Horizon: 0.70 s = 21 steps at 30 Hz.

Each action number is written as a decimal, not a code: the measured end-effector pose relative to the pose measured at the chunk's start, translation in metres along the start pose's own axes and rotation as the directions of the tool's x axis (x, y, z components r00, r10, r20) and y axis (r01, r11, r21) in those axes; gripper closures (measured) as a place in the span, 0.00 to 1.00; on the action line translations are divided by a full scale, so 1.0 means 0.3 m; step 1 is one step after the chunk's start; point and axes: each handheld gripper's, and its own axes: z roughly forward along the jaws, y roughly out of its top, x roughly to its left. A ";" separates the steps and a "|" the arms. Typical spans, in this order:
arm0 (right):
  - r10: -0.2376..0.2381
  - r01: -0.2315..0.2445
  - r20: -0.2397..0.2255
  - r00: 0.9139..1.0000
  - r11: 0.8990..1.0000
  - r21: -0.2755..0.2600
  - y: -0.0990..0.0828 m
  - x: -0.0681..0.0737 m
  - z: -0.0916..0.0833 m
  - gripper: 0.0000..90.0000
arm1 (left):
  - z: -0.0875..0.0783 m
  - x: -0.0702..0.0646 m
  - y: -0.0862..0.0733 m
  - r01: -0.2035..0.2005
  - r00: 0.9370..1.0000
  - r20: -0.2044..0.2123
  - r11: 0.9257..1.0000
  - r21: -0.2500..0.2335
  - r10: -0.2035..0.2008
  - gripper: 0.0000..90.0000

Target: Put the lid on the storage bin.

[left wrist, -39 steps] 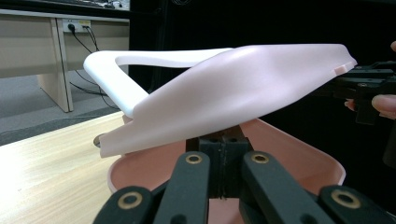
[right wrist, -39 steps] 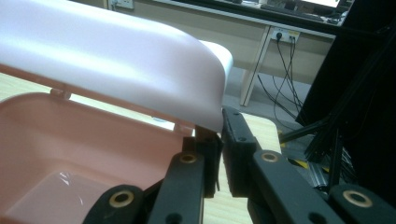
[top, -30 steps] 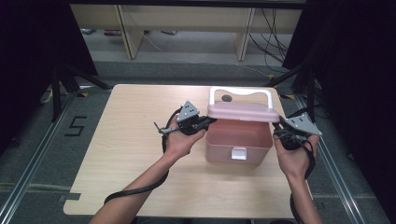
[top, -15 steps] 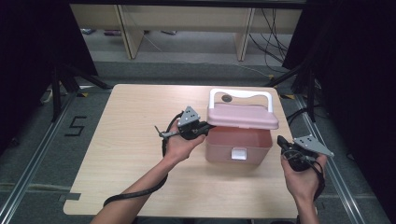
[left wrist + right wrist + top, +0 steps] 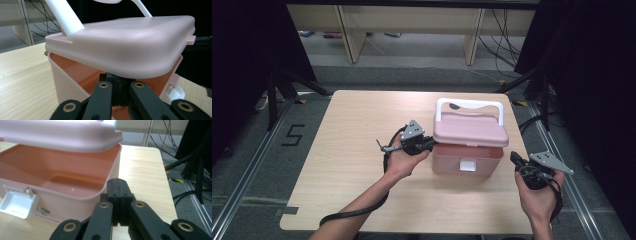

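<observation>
My left gripper [image 5: 428, 144], jaws pressed together, props the pink lid [image 5: 470, 130] ajar above the pink box [image 5: 467, 161] at the table's [image 5: 342, 165] right half. My right gripper [image 5: 516, 160], jaws just closed on nothing, hovers beside the box's right corner.

Pink box [image 5: 467, 159], lid [image 5: 469, 129] propped ajar

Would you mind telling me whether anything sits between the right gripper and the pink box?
Nothing visible does. The right gripper, jaws shut and empty, sits just off the pink box at its right front corner, with bare table between them.
</observation>
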 end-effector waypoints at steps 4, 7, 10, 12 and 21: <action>0.001 -0.001 -0.009 1.000 1.000 -0.006 -0.001 -0.006 0.000 1.00 | -0.003 -0.003 -0.017 0.004 1.000 0.002 1.000 0.019 -0.004 1.00; -0.020 0.020 0.007 1.000 1.000 -0.003 0.000 -0.013 -0.008 1.00 | -0.004 -0.005 -0.019 0.003 1.000 0.002 1.000 0.025 -0.003 1.00; -0.013 0.013 0.001 1.000 1.000 -0.003 0.000 -0.018 -0.015 1.00 | -0.008 -0.011 -0.022 -0.001 1.000 0.005 0.999 0.037 0.000 1.00; -0.008 0.008 0.008 1.000 1.000 0.000 -0.005 -0.021 -0.017 1.00 | -0.011 -0.014 -0.025 0.002 1.000 0.010 0.999 0.038 -0.002 1.00; 0.007 -0.007 0.017 1.000 1.000 0.012 -0.023 -0.033 -0.024 1.00 | -0.029 -0.013 -0.048 0.015 1.000 0.018 0.998 0.057 -0.016 1.00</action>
